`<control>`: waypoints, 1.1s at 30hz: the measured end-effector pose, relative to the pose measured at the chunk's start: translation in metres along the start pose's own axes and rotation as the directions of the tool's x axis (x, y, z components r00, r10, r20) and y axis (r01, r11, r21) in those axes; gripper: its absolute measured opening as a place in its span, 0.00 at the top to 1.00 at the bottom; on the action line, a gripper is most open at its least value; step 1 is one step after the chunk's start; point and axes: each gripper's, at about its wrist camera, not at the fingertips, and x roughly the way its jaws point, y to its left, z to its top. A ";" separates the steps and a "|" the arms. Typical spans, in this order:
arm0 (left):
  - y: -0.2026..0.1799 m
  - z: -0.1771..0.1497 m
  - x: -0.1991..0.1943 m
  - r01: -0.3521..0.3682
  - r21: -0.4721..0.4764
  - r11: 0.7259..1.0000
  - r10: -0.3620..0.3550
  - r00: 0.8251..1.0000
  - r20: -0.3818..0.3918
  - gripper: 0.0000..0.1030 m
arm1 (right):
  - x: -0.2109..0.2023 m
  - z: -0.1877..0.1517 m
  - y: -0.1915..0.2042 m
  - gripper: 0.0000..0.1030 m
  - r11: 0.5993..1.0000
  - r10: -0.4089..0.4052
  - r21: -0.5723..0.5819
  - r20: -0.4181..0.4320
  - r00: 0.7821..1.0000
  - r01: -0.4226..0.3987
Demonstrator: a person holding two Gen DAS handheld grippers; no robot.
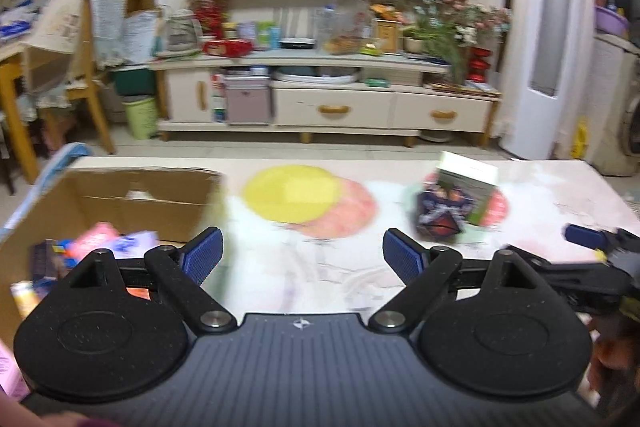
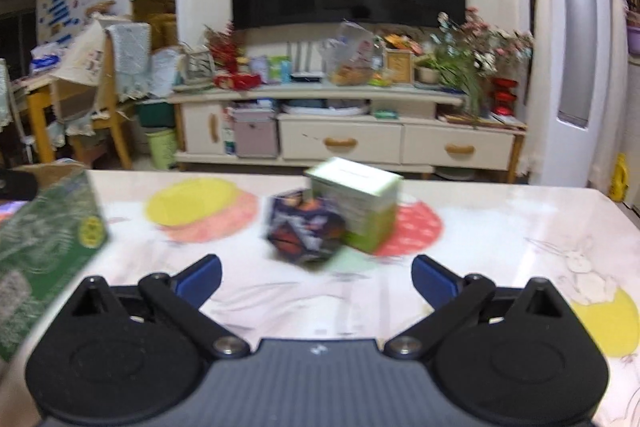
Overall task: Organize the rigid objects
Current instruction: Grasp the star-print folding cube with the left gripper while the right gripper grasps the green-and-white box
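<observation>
A dark patterned cube (image 2: 303, 227) and a white-and-green box (image 2: 356, 203) stand together mid-table; both also show in the left wrist view, the cube (image 1: 440, 213) in front of the box (image 1: 466, 187). My right gripper (image 2: 316, 277) is open and empty, just short of the cube. My left gripper (image 1: 302, 253) is open and empty beside an open cardboard box (image 1: 132, 187) that holds several small packages. The right gripper's blue fingertip (image 1: 584, 235) shows at the left view's right edge. A green box (image 2: 44, 255) is at the right view's left.
The table (image 2: 500, 227) has a pale cloth printed with yellow and pink circles (image 1: 296, 193). Beyond it are a cluttered TV stand (image 1: 328, 99), a TV, a wooden chair (image 1: 64, 75) at left and a white appliance at right. Both views are motion-blurred.
</observation>
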 end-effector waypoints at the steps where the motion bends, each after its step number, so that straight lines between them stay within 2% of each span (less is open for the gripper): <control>1: -0.005 -0.001 0.004 0.023 0.008 1.000 -0.023 1.000 -0.004 0.00 | 0.004 -0.001 -0.009 0.02 1.000 -0.005 -0.001 -0.004 1.000 0.005; 6: -0.027 -0.012 0.028 0.118 0.039 0.992 -0.116 0.992 -0.044 0.00 | 0.038 0.002 -0.045 0.02 1.000 0.004 -0.017 -0.033 0.999 -0.005; 10: -0.047 -0.020 0.051 0.178 0.094 0.980 -0.172 0.983 -0.062 0.00 | 0.064 0.006 -0.069 0.02 0.997 0.080 0.020 -0.062 0.995 -0.079; 13: -0.064 -0.022 0.070 0.213 0.144 0.966 -0.205 0.976 -0.070 0.00 | 0.077 0.013 -0.079 0.02 0.990 0.134 0.040 -0.053 0.990 -0.132; 17: -0.081 -0.023 0.090 0.259 0.152 0.954 -0.253 0.966 -0.054 0.00 | 0.093 0.023 -0.090 0.02 0.981 0.183 0.070 -0.039 0.982 -0.180; 20: -0.095 -0.023 0.108 0.253 0.181 0.950 -0.249 0.968 -0.045 0.00 | 0.103 0.029 -0.093 0.02 0.972 0.221 0.084 -0.031 0.975 -0.217; 23: -0.101 -0.019 0.128 0.269 0.146 0.952 -0.266 0.963 -0.036 0.00 | 0.112 0.034 -0.093 0.02 0.964 0.255 0.077 -0.022 0.967 -0.253; 33: -0.116 -0.002 0.185 0.290 0.128 0.948 -0.287 0.957 -0.043 0.00 | 0.139 0.038 -0.093 0.01 0.953 0.299 0.059 -0.021 0.954 -0.297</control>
